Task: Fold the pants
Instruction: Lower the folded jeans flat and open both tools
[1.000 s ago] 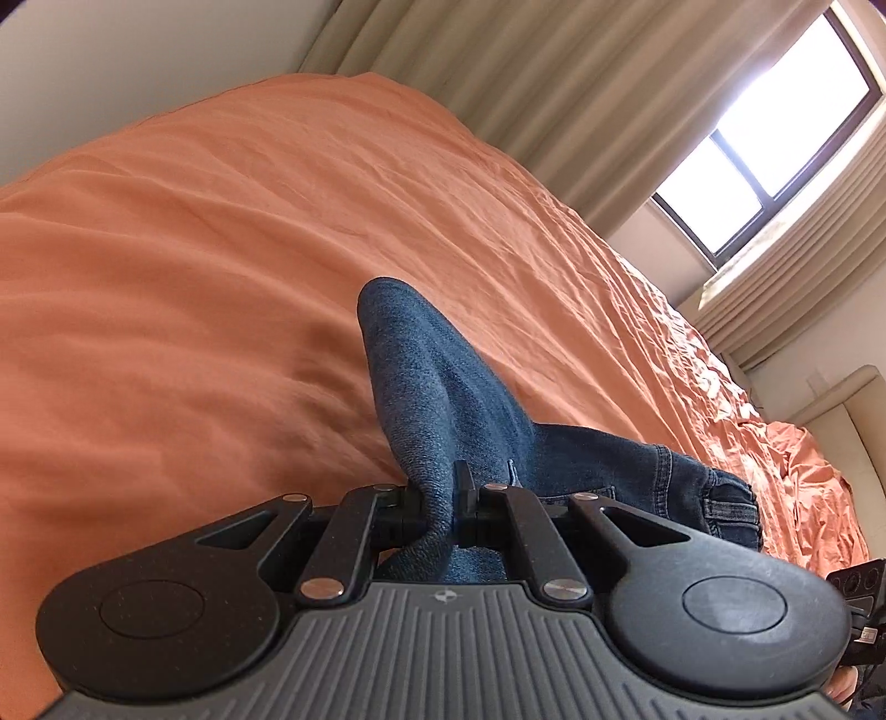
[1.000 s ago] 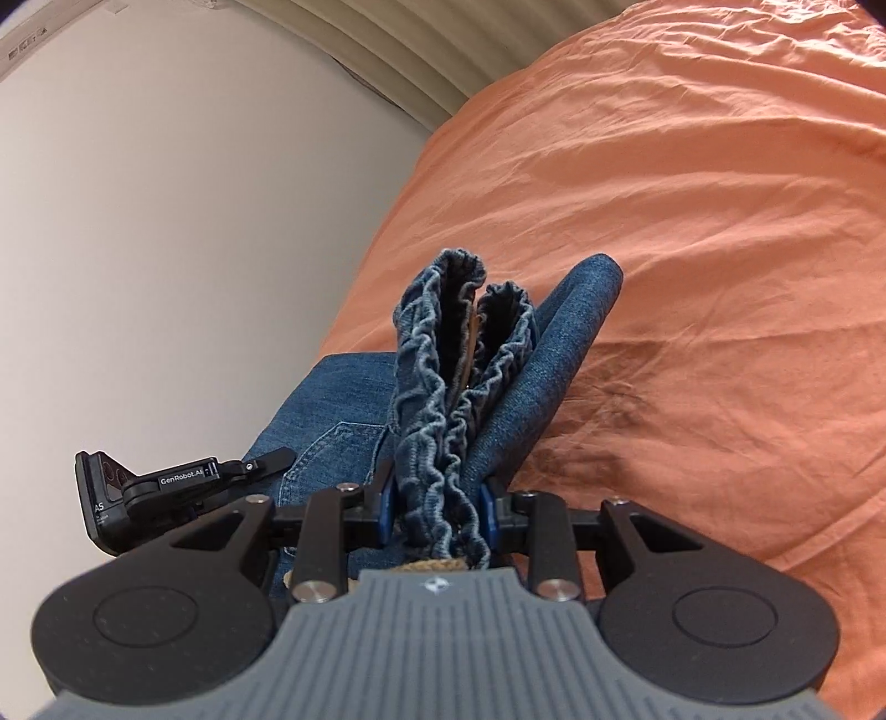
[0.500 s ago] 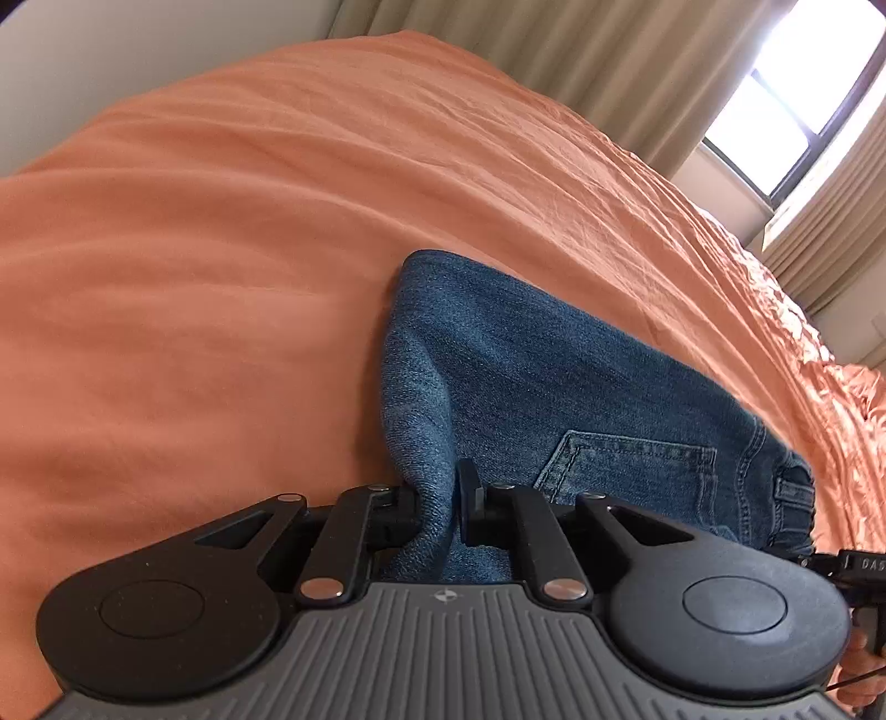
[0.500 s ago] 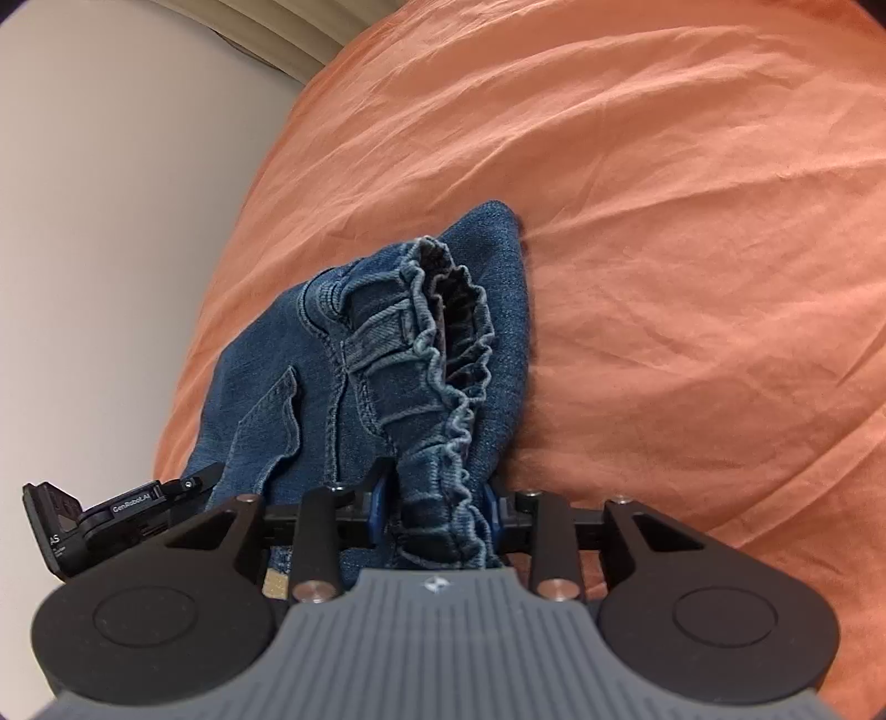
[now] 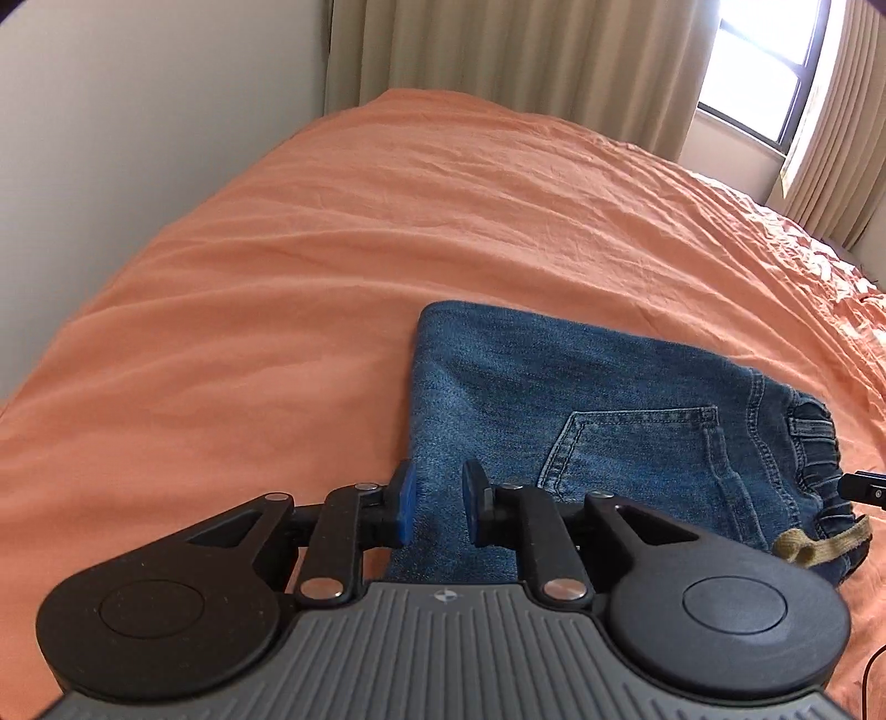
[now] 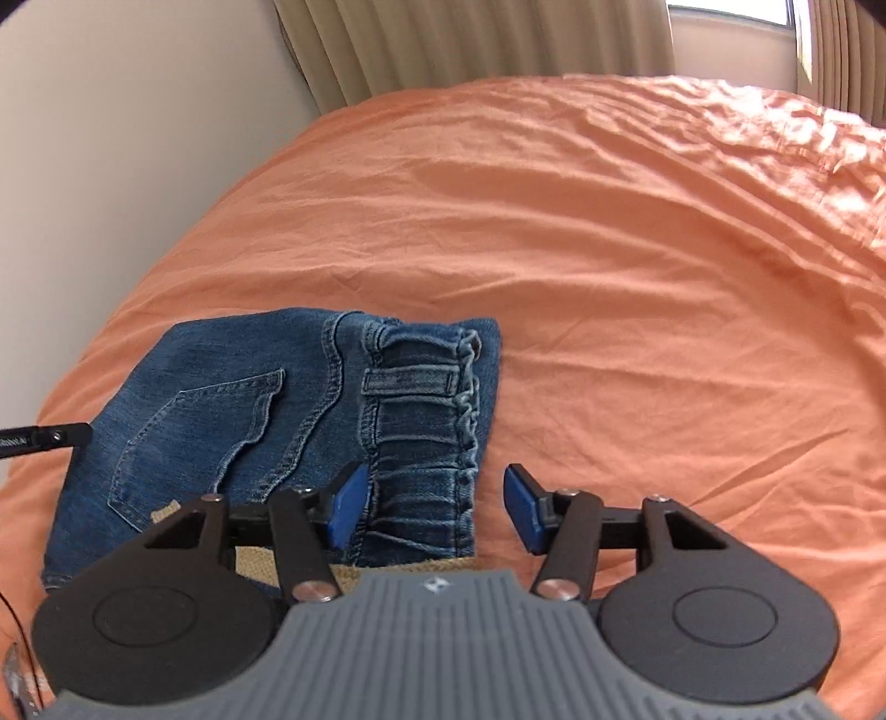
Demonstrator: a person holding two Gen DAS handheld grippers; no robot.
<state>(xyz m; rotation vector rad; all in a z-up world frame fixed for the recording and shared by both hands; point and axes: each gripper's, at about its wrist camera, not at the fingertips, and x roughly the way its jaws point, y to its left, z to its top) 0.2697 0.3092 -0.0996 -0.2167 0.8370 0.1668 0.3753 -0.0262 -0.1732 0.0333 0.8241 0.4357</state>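
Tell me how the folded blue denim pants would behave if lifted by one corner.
The folded blue denim pants would probably unfold and hang limp: soft layers lie loosely stacked. Likely not slippery: the weave looks coarse. The gathered waistband seems thicker, so that end may sag.

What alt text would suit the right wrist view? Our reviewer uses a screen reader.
Folded blue jeans lie flat on an orange bedsheet, elastic waistband toward the camera. The right gripper has just been opening; its blue pads straddle the waistband without pressing it. Beige curtains hang behind the bed.
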